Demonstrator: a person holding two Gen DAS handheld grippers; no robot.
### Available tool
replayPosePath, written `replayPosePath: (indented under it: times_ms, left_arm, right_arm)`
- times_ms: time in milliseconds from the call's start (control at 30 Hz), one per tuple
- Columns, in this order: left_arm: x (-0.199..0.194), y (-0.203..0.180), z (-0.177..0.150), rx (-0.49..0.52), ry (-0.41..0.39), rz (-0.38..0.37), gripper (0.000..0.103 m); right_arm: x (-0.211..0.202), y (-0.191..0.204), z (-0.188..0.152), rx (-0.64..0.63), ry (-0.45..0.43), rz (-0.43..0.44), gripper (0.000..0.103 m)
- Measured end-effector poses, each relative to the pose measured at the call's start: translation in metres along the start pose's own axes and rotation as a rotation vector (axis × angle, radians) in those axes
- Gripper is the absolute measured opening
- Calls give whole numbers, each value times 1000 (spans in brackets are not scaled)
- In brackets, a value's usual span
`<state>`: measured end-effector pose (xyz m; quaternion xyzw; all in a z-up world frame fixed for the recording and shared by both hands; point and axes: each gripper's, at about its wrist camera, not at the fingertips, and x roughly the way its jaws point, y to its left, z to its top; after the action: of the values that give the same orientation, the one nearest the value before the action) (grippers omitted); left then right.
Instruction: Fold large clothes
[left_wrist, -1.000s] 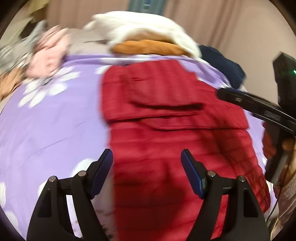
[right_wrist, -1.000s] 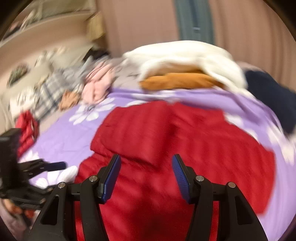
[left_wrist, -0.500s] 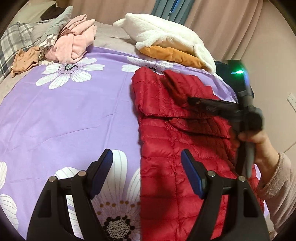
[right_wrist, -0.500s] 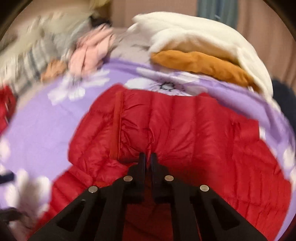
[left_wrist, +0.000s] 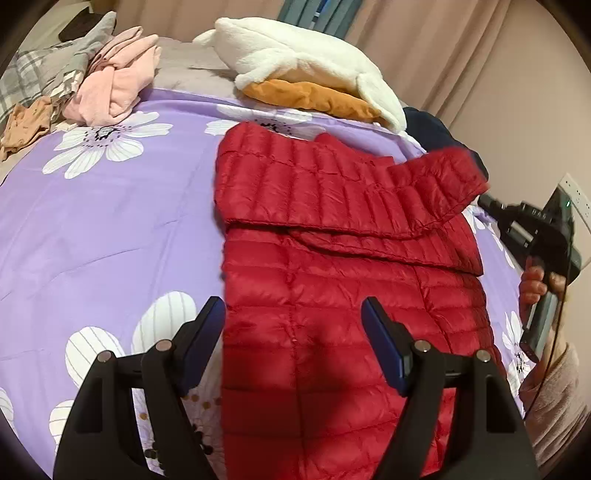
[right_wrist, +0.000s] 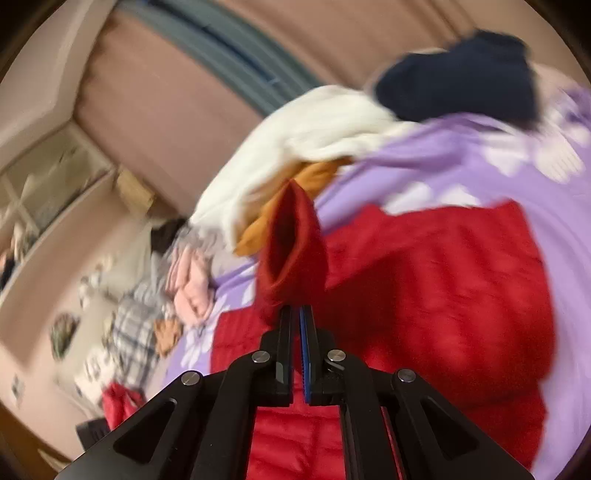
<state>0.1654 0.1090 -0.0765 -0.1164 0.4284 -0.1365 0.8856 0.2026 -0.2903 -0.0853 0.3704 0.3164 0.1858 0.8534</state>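
Note:
A red quilted down jacket (left_wrist: 332, 280) lies on the purple flowered bedspread (left_wrist: 110, 221), its left sleeve folded across the chest. My left gripper (left_wrist: 293, 343) is open and empty, hovering over the jacket's lower left part. My right gripper (right_wrist: 295, 317) is shut on the cuff of the jacket's right sleeve (right_wrist: 291, 243) and holds it lifted off the bed; in the left wrist view that sleeve (left_wrist: 439, 181) stretches up toward the right, where the right gripper's body (left_wrist: 532, 229) shows. The right wrist view is blurred.
A white fleece on an orange garment (left_wrist: 306, 74) lies at the bed's far side, with a dark navy garment (left_wrist: 428, 129) to its right. Pink (left_wrist: 114, 85) and plaid clothes (left_wrist: 29, 77) are heaped at the far left. A wall (left_wrist: 535, 92) is close on the right.
My right gripper closed on the right sleeve's cuff and pulled it up and out to the right. The left gripper stayed open and shifted slightly over the jacket's lower part.

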Motion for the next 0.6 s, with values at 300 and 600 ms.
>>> replayPosePath:
  times_ms: [300,600]
  left_arm:
    - [4,-5,1,13,11,18,76]
    - [9,-7,-1,11,30,26,77]
  right_arm:
    - [18,-34,2,159,50,-137,69]
    - [44,-32,-2,102,90,-184,12]
